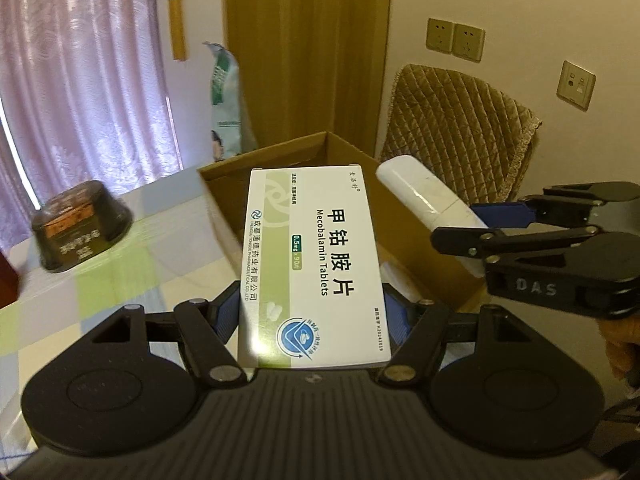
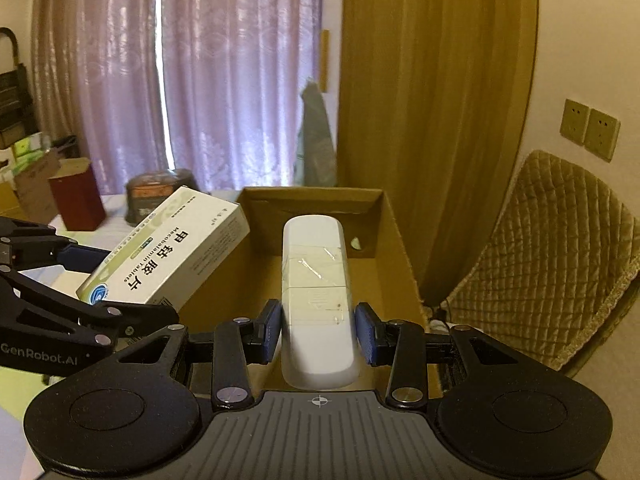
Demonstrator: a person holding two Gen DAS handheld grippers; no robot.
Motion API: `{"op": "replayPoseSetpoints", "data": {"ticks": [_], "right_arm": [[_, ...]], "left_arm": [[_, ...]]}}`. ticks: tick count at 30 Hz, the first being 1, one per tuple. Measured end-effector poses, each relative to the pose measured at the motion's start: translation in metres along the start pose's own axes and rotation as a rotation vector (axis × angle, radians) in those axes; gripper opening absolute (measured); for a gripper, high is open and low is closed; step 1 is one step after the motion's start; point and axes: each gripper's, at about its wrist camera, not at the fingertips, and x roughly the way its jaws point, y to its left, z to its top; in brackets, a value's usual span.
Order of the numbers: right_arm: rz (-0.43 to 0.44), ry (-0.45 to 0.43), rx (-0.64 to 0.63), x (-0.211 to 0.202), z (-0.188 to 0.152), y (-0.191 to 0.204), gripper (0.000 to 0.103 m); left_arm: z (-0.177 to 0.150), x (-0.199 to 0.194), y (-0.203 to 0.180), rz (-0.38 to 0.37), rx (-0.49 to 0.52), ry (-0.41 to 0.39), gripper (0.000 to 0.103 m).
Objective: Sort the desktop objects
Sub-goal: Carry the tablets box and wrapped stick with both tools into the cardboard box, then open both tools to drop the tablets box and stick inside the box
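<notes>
Now both grippers hang over the carton (image 2: 392, 240): left gripper (image 1: 314, 312) clamps the pill box (image 1: 312, 264), right gripper (image 2: 318, 332) clamps the white case (image 2: 316, 300). Lower each inside before releasing, 1 at a time.

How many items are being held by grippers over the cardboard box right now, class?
2. The medicine box is clamped in the left gripper, and the white remote-like device is clamped in the right gripper, above the cardboard box. The box floor is partly hidden.
</notes>
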Motion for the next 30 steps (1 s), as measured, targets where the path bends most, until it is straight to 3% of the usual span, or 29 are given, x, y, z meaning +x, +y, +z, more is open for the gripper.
{"op": "replayPoseSetpoints", "data": {"ticks": [13,30], "right_arm": [[-0.022,0.069,0.027,0.035,-0.011,-0.024,0.039],[-0.015,0.082,0.034,0.043,-0.014,-0.029,0.039]], "left_arm": [[0.004,0.046,-0.011,-0.038,0.019,0.045,0.067],[0.007,0.043,-0.008,-0.04,0.018,0.028,0.068]]}}
